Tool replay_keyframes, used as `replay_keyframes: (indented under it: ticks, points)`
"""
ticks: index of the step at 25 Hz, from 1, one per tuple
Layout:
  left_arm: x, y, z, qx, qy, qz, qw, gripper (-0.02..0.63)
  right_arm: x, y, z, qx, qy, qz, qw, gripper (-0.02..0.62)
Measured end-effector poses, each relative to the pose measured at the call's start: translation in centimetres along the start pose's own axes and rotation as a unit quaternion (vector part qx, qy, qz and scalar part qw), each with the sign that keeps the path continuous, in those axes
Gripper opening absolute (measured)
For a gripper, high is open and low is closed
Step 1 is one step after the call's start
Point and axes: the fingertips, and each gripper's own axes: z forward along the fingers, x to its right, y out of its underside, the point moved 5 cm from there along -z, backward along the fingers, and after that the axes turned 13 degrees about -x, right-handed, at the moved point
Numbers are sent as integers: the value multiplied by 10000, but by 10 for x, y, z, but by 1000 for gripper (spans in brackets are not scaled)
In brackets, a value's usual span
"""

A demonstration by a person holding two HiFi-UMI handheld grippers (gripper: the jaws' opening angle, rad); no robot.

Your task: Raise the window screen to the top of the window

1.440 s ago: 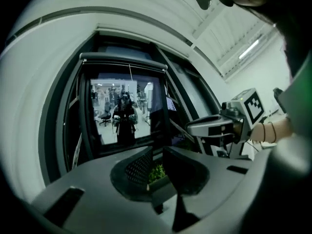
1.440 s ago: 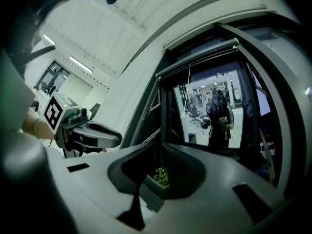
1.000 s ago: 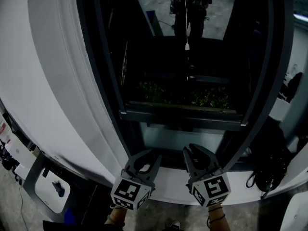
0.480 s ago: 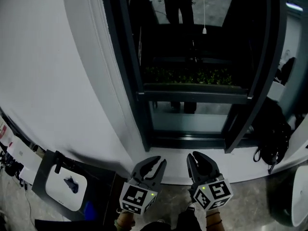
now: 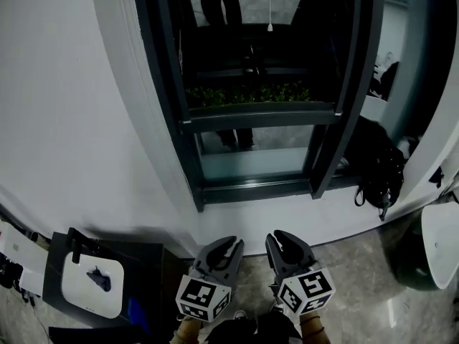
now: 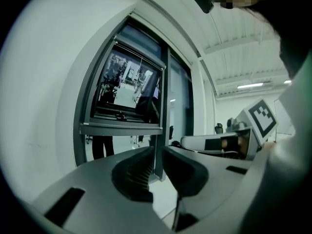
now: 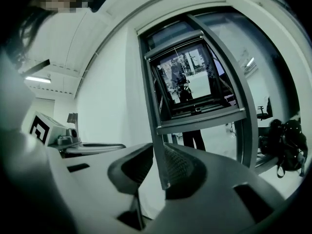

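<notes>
The dark-framed window (image 5: 165,120) fills the upper head view. A grey horizontal screen bar (image 5: 258,115) crosses the opening about halfway up, with dark screen above it and a paler pane below. A thin white pull cord (image 5: 270,26) hangs in the dark upper part. My left gripper (image 5: 231,244) and right gripper (image 5: 276,236) are low in the view, side by side over the floor, well back from the sill. Both are shut with nothing between the jaws. The left gripper view shows the window frame (image 6: 80,130) beyond the jaws, and the bar (image 7: 200,118) shows in the right gripper view.
A black backpack (image 5: 376,174) rests at the window's lower right corner, also seen as the backpack (image 7: 287,140). A white device on a dark stand (image 5: 90,285) sits at the lower left. A white rounded object (image 5: 441,235) is at the right edge. White wall flanks the window.
The view and both grippers have backed away from the window. The sill, near the jaws a second ago, now lies well beyond them, and the floor has come into view.
</notes>
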Motion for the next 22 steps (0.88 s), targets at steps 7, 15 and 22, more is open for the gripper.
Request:
replay_keyframes:
  ticks: [7, 15, 22]
  points:
    - [35, 8, -8, -50, 123, 100, 9999, 41, -5, 13, -28, -42, 89, 17, 9999, 57]
    - [94, 15, -20, -88, 136, -28, 9999, 42, -3, 28, -82, -103, 63, 15, 9999, 57]
    - [154, 29, -29, -143, 107, -116, 9998, 41, 2, 52, -140, -199, 98, 19, 9998, 57]
